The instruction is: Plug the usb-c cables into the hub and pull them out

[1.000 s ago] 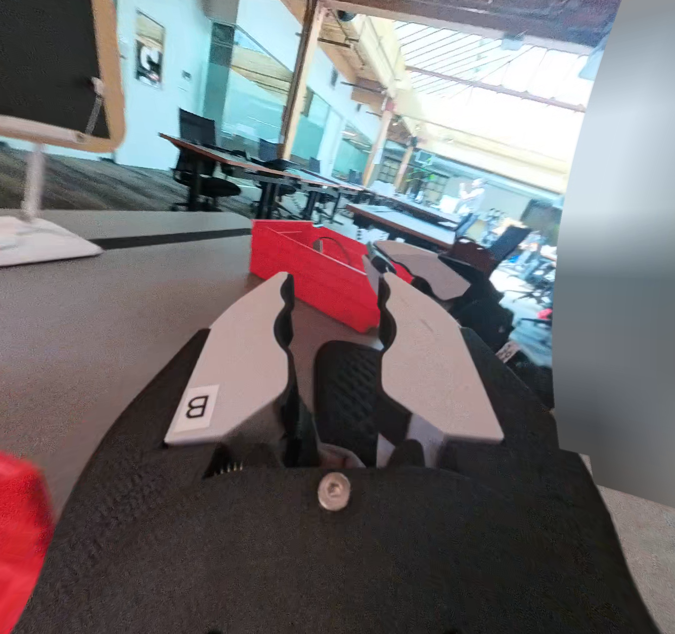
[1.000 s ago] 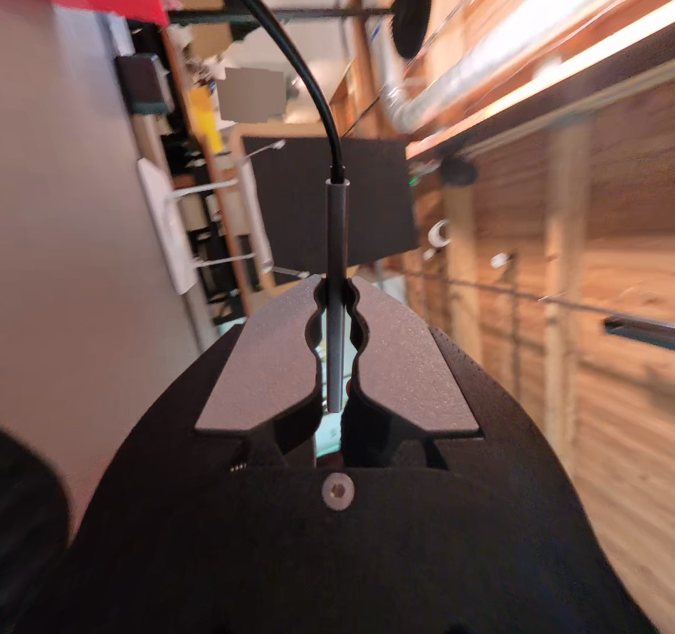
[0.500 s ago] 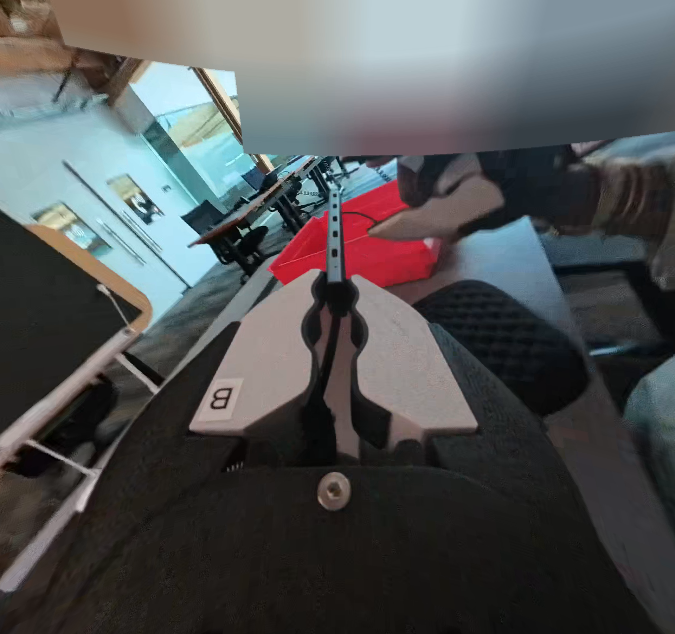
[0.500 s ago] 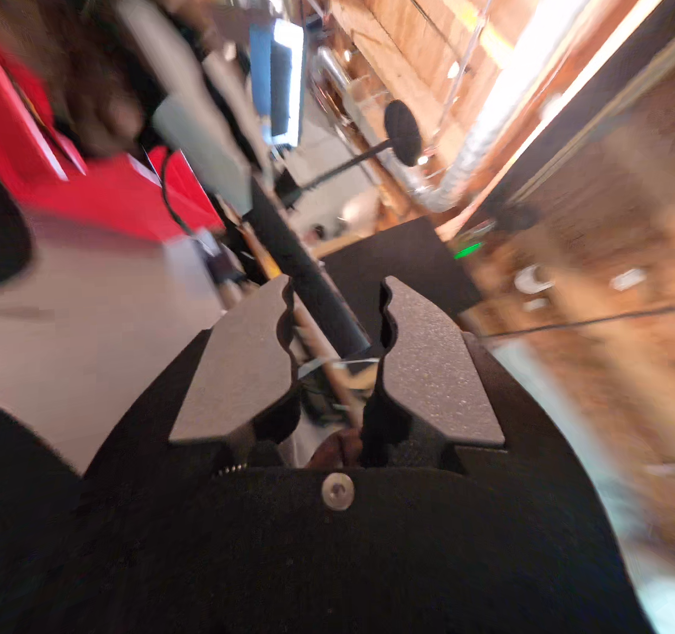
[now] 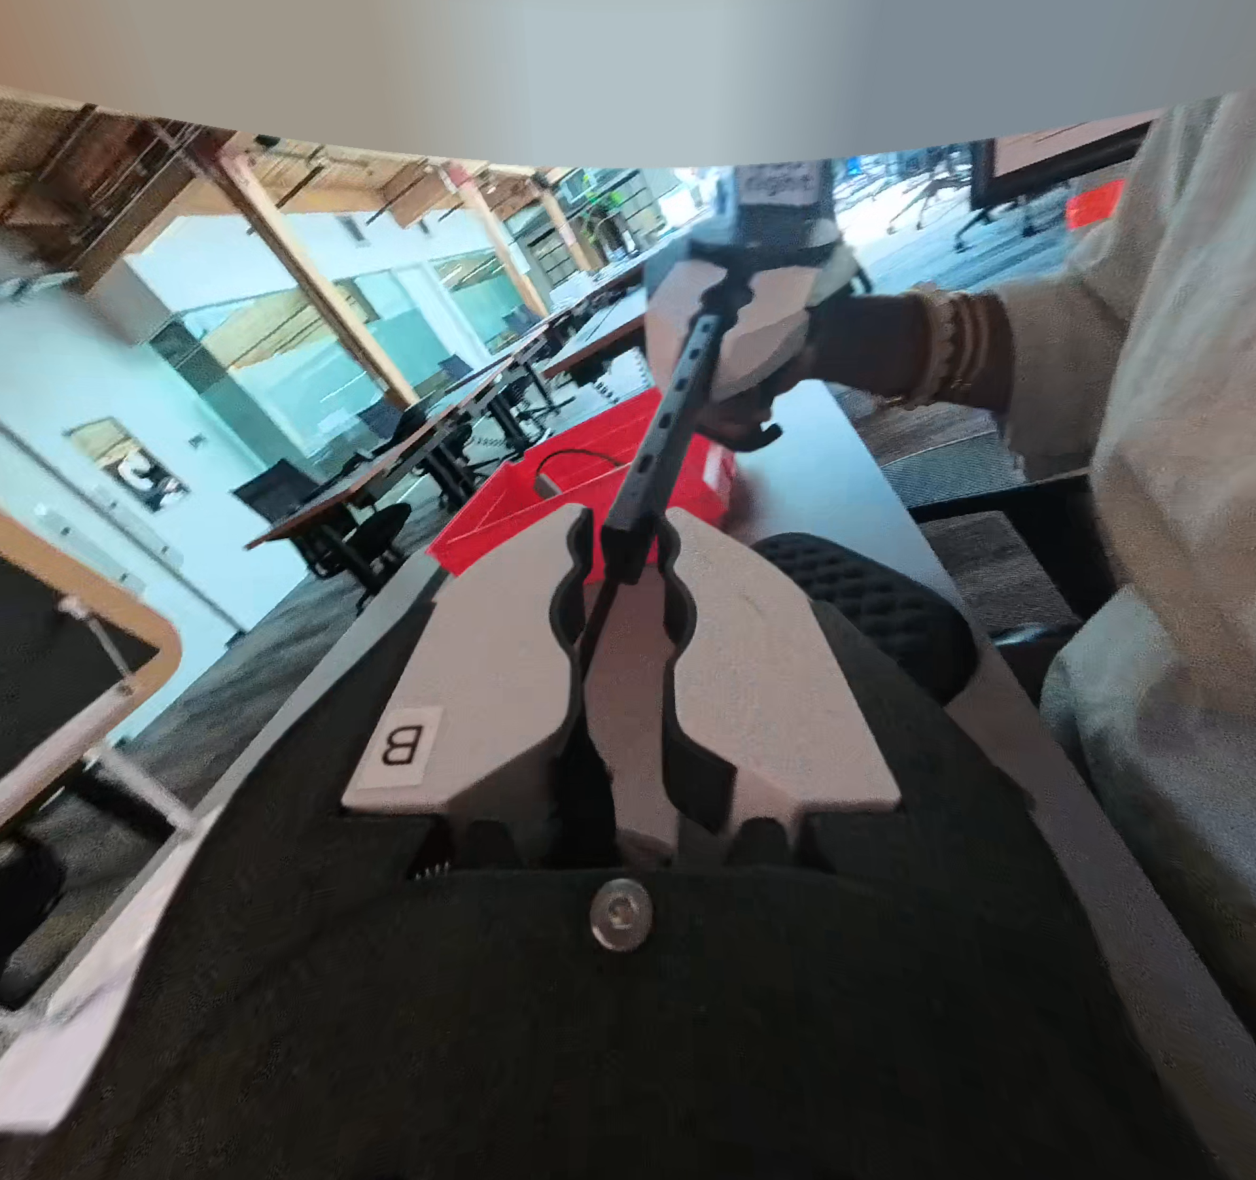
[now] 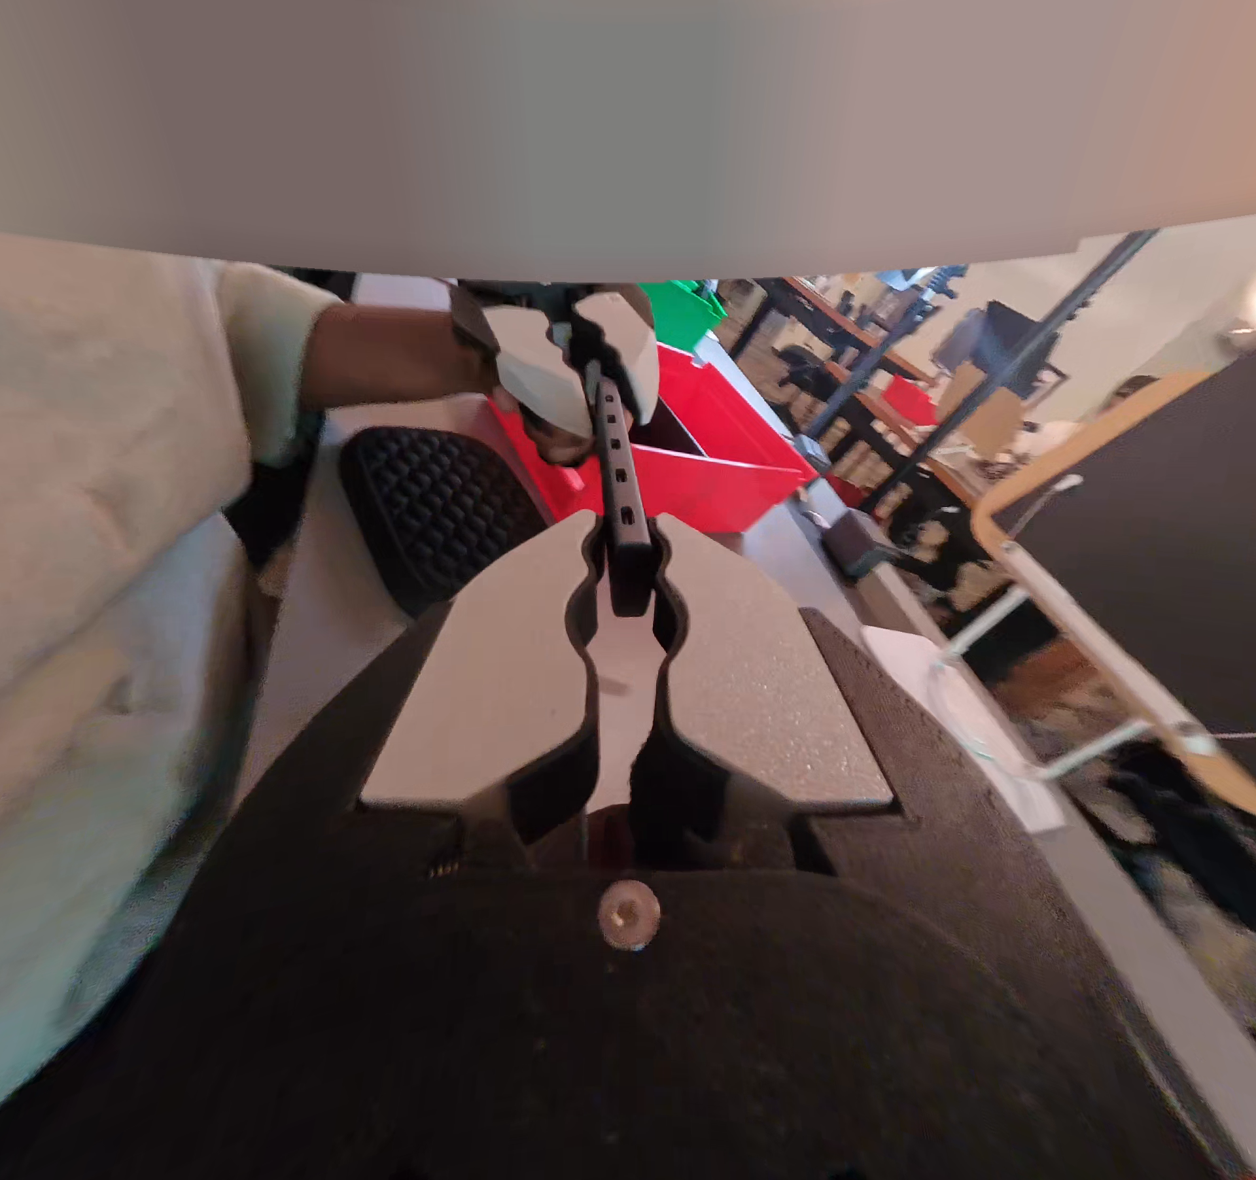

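Note:
The dark grey usb-c hub is a slim bar with a row of ports, stretched in the air between my two grippers. My right gripper is shut on one end of the hub. My left gripper is open around the other end, which rests against one finger with a gap on the other side. A thin black lead hangs from that end. Each gripper shows far off in the other's view: right, left. A black cable with a grey plug lies in the red bin.
The red bin stands on the grey table beside a black mesh pad. A black board on a white stand is to one side. A green bin sits behind. The person's pale sleeve is close. My right fingertips sit around 7 cm from my left ones.
Half a second ago my left gripper was shut on the hub and my right was open. Now my right has closed on the hub's free end and my left jaws have widened.

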{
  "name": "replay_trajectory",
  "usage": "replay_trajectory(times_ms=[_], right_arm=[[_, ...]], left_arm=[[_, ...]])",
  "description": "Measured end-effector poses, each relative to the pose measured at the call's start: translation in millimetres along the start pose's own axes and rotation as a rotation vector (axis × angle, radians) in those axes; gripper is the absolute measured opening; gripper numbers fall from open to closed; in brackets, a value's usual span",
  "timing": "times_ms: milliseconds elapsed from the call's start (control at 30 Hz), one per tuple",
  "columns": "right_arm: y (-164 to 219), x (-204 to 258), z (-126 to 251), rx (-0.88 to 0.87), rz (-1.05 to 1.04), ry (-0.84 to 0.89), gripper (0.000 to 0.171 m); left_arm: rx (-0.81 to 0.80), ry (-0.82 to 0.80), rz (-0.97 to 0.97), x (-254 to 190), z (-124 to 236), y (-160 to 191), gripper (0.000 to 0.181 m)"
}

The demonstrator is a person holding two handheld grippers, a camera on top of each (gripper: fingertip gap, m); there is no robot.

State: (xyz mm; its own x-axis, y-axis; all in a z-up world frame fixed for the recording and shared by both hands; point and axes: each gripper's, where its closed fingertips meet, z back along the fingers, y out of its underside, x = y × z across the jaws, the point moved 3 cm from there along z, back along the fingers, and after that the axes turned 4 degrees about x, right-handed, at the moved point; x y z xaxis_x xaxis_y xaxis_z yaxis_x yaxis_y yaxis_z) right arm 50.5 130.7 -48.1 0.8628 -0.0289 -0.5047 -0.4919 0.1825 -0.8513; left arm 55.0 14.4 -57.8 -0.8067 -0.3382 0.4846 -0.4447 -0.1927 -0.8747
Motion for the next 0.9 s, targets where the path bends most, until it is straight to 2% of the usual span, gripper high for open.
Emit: replay_trajectory(times_ms=[67,133,233,333,467,600,700,800,900], right_arm=[[2.0,-3.6,-1.9,0.081,0.144,0.141,0.009],[18.1,-7.2,-1.3,0.277,0.365,0.282,0.009],[54.3,0.0,-2.5,0.548,0.64,0.372,0.009],[91.8,21.6,-3.9,0.665,0.666,0.31,0.009],[119.8,44.0,-1.6,0.701,0.512,0.196,0.01],[128.2,53.5,0.6,0.712,0.294,0.078,0.021],[114.5,49.7,5.0,0.646,0.113,0.032,0.061],[92.4,43.4,12.5,0.525,-0.067,0.003,0.078],[70.4,33.3,21.2,0.4,-0.121,0.04,0.077]], left_arm=[[0.076,-0.14,0.057,15.2,14.7,4.9,0.042],[0.117,-0.244,0.155,26.4,40.0,5.3,0.062],[0.144,-0.472,0.229,40.9,92.7,5.5,0.067],[0.291,-0.709,0.286,49.9,153.8,16.1,0.069],[0.449,-0.814,0.409,50.7,204.7,27.1,0.068],[0.584,-0.816,0.473,47.6,216.5,44.1,0.066],[0.731,-0.751,0.479,47.3,216.9,58.8,0.06],[0.923,-0.572,0.421,46.8,214.1,68.7,0.049],[1.132,-0.327,0.369,49.7,214.1,84.6,0.042]])
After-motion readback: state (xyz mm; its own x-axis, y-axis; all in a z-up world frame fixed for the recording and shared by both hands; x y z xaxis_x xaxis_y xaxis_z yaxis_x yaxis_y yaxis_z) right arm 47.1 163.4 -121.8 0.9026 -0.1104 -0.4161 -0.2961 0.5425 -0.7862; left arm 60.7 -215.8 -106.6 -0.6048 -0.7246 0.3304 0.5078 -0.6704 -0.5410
